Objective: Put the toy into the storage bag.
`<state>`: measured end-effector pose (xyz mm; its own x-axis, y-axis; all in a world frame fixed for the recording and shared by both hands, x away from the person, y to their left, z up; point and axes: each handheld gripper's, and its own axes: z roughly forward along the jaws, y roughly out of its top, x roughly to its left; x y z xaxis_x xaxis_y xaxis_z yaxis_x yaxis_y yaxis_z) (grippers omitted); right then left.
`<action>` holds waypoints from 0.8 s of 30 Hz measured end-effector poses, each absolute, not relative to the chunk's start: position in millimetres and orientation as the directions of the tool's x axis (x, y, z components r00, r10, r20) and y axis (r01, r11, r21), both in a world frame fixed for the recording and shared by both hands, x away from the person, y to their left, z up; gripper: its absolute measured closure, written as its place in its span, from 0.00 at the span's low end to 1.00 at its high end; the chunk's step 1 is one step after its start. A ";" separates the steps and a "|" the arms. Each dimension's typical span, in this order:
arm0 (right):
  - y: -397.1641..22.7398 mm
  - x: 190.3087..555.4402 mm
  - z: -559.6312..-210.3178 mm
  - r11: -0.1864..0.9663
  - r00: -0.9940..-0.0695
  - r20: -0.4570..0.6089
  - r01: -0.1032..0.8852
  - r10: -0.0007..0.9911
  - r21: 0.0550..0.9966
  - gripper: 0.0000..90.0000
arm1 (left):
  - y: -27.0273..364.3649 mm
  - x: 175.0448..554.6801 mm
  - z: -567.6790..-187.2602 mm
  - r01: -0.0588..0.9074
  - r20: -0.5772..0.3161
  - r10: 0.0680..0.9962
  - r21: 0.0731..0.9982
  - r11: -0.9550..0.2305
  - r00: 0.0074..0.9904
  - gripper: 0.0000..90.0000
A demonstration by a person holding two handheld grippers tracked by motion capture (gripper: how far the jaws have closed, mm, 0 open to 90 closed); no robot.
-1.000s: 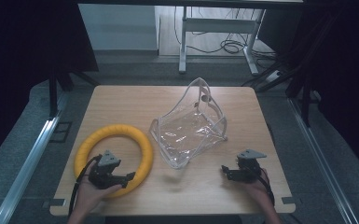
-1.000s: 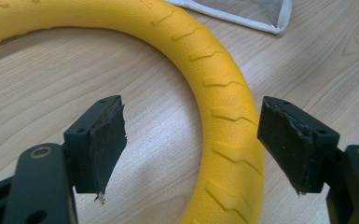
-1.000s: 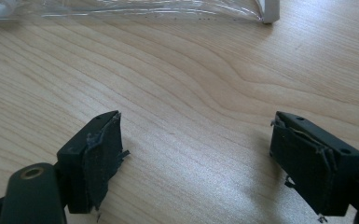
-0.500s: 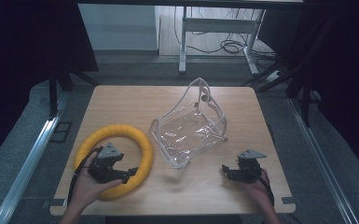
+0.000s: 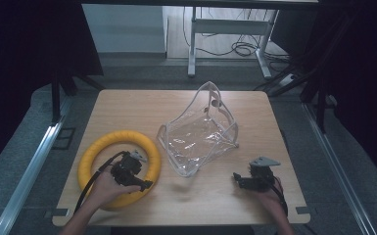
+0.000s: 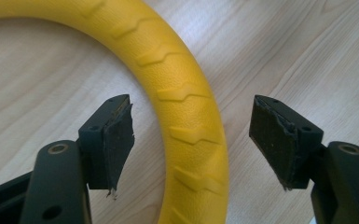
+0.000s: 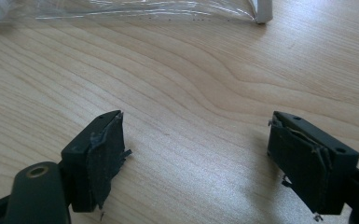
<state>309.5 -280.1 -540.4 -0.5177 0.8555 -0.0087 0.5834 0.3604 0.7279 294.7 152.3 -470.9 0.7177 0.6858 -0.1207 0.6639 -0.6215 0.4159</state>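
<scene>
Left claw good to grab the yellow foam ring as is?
Probably yes: the left claw is open, its jaws straddling the textured yellow foam ring on the wooden table, nothing between.

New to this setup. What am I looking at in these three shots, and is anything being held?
No robot here: a person holds a two-jaw tool in each hand at a wooden table. The high view looks down from above the person's side. In it the left tool is over a yellow ring, the right tool over bare wood, and a clear plastic bag stands open between them. The other two shots come from cameras riding on each tool, looking along its black jaws. The left gripper view shows its jaws apart on either side of the ring's band, not closed on it. The right gripper view shows open jaws above the table, with the bag's edge at the top. Nothing is held.
</scene>
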 end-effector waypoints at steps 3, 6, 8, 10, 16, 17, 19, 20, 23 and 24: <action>-280.1 309.6 -540.4 0.358 -0.516 -0.008 0.583 0.857 0.729 0.21 | 148.1 297.4 -473.4 0.668 -0.128 0.682 0.393 -0.632 0.721 0.35; -280.2 309.5 -540.4 0.356 -0.512 -0.008 0.585 0.859 0.729 0.21 | 141.9 304.2 -480.9 0.680 -0.143 0.680 0.345 -0.647 0.719 0.36; -280.3 309.6 -540.4 0.355 -0.511 -0.008 0.585 0.859 0.729 0.21 | 140.9 305.8 -483.3 0.684 -0.141 0.683 0.332 -0.649 0.717 0.37; -280.3 309.6 -540.4 0.354 -0.510 -0.008 0.586 0.860 0.729 0.21 | 138.0 308.9 -490.5 0.695 -0.129 0.694 0.300 -0.653 0.708 0.38; -280.4 309.7 -540.5 0.353 -0.509 -0.008 0.585 0.861 0.730 0.22 | 131.0 310.2 -499.4 0.702 -0.108 0.703 0.263 -0.662 0.703 0.44; -280.4 309.7 -540.5 0.353 -0.508 -0.009 0.585 0.861 0.730 0.21 | 129.7 310.2 -501.1 0.704 -0.107 0.705 0.254 -0.663 0.702 0.45; -280.4 309.7 -540.4 0.352 -0.508 -0.008 0.586 0.862 0.730 0.22 | 127.0 309.3 -504.3 0.708 -0.089 0.712 0.247 -0.662 0.697 0.47; -280.5 309.7 -540.5 0.352 -0.507 -0.008 0.586 0.862 0.730 0.22 | 127.0 309.3 -504.3 0.708 -0.089 0.712 0.247 -0.662 0.697 0.47; -280.6 309.7 -540.5 0.352 -0.507 -0.009 0.586 0.862 0.730 0.22 | 124.3 307.8 -504.2 0.711 -0.065 0.721 0.246 -0.658 0.690 0.49; -280.6 309.7 -540.5 0.352 -0.507 -0.009 0.586 0.862 0.730 0.22 | 124.3 307.8 -504.2 0.711 -0.065 0.721 0.246 -0.658 0.690 0.49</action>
